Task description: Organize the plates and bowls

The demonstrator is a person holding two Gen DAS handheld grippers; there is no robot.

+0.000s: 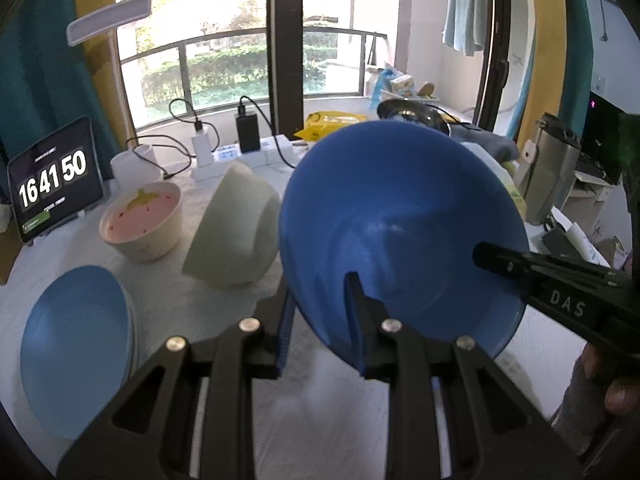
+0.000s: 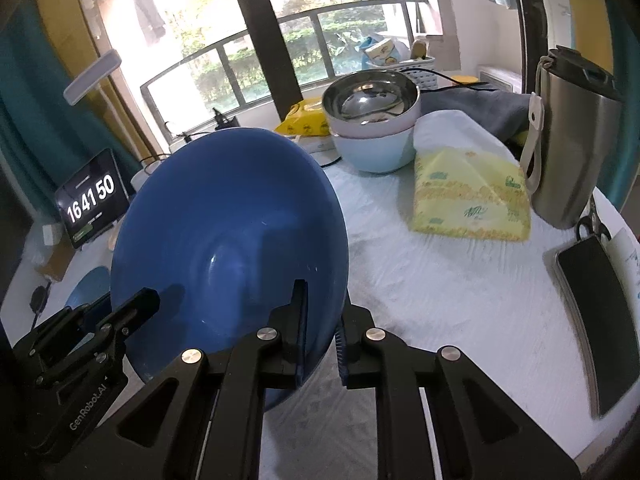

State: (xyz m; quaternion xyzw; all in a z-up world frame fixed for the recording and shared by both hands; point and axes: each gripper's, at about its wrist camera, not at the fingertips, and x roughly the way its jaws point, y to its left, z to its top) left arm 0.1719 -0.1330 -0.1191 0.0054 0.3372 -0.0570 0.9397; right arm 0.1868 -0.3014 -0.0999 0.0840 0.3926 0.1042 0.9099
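Both grippers, left (image 1: pixel 320 320) and right (image 2: pixel 322 324), pinch the blue bowl's (image 1: pixel 400 216) rim, tilted above the table (image 2: pixel 460 280). Release one, level it, then stack with bowls (image 2: pixel 372 120) far right.

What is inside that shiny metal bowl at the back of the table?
The metal bowl looks empty: only reflections show on its shiny inside. It sits nested in a pale blue bowl, whose inside is covered, so anything in there is hidden.

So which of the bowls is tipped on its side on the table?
The white bowl, lying beside the upright strawberry bowl. The blue bowl is tilted too, but it is held up by both grippers.
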